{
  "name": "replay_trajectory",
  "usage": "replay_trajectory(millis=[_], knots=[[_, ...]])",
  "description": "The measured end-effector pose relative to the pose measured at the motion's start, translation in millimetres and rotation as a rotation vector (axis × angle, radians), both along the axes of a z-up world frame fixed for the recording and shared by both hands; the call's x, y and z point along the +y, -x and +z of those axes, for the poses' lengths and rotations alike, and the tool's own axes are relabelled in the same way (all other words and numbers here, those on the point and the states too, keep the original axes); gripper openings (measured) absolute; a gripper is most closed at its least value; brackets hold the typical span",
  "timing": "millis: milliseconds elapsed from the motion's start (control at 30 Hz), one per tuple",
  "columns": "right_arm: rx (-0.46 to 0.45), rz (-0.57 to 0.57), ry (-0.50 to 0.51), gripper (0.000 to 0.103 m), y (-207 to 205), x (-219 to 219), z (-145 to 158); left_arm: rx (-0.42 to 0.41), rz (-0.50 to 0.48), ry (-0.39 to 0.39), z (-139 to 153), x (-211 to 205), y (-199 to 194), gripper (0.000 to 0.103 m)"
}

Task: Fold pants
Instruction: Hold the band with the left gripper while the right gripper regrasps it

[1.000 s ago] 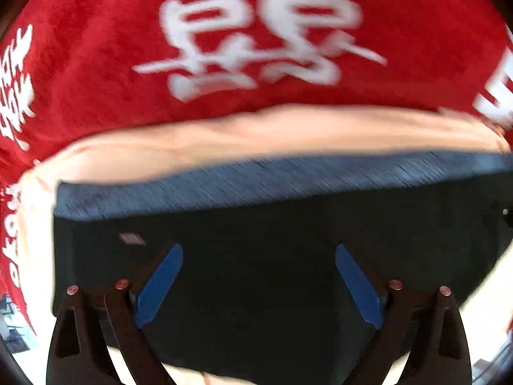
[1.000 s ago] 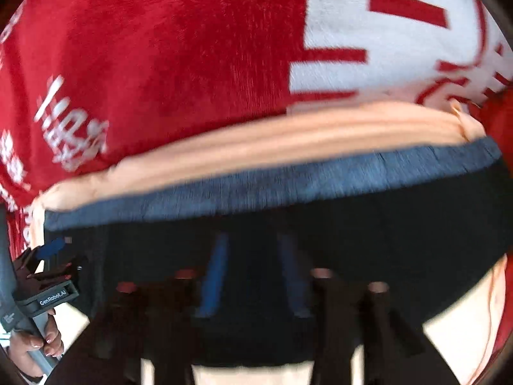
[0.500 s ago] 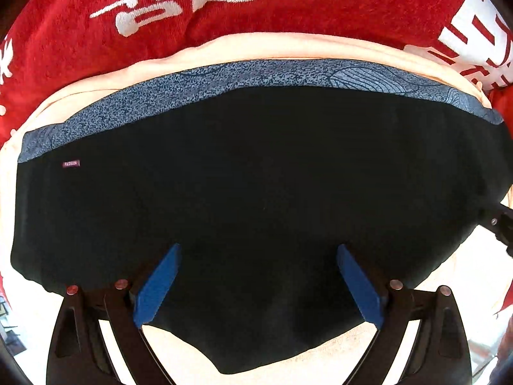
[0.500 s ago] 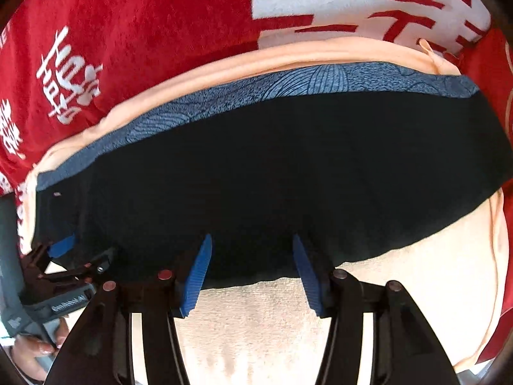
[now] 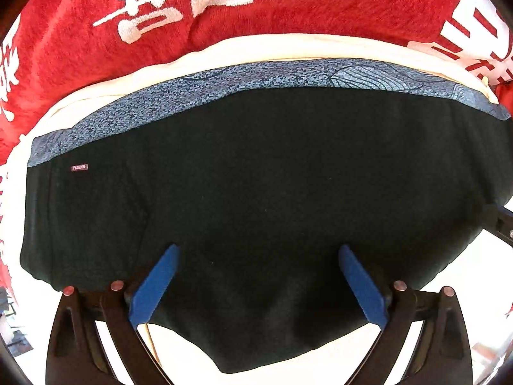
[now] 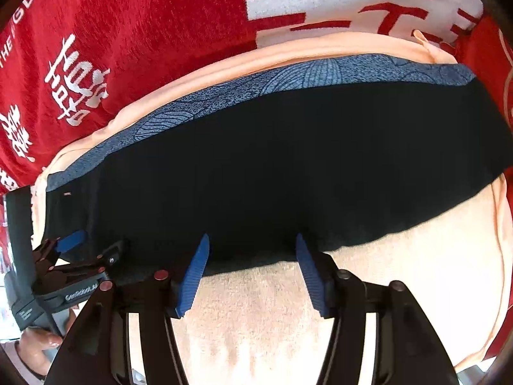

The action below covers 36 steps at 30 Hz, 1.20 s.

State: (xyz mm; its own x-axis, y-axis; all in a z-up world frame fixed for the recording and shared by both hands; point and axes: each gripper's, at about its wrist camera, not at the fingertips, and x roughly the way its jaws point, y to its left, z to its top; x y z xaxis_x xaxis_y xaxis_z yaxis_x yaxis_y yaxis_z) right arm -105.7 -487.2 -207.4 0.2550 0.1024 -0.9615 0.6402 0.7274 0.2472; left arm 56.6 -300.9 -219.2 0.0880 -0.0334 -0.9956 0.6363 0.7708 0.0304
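Note:
Black pants (image 5: 272, 176) with a blue patterned waistband (image 5: 224, 86) lie folded flat on a peach towel (image 6: 288, 314). My left gripper (image 5: 256, 250) hangs straight over the dark cloth near its front edge, open, its blue pads (image 5: 154, 288) wide apart with nothing pinched. It also shows at the left of the right wrist view as the left gripper (image 6: 73, 247). My right gripper (image 6: 252, 240) is open over the pants' (image 6: 272, 160) near edge, where black cloth meets towel. Cloth lies below its pads (image 6: 195, 272), not clamped.
A red blanket (image 5: 288, 9) with white characters lies beyond the waistband, under the towel. A hand (image 6: 38, 343) holds the left gripper's handle at the lower left of the right wrist view. A black part of the right gripper (image 5: 497, 221) shows at the right edge.
Both grippers have drawn back from the waistband toward the pants' near edge. The motion blur is gone, and the pants now lie still and spread wide in both views.

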Motion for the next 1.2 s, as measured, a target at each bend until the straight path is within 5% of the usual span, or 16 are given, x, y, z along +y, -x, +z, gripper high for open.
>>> replay_trajectory(millis=[433, 667, 767, 1000, 1200], knots=[[0.010, -0.109, -0.050, 0.060, 64, -25, -3, -0.057, 0.011, -0.061, 11, -16, 22, 0.102], [-0.030, -0.240, -0.046, 0.060, 107, -61, 1, -0.067, -0.032, -0.002, 38, -54, 50, 0.102], [-0.051, -0.328, 0.004, 0.042, 125, -89, 7, -0.067, -0.062, 0.025, 41, -83, 65, 0.102], [-0.019, -0.427, 0.074, 0.039, 137, -149, -4, -0.078, -0.094, 0.042, 35, -142, 85, 0.102], [0.009, -0.370, 0.117, 0.036, 118, -175, -19, -0.079, -0.090, 0.011, 20, -159, 94, 0.102]])
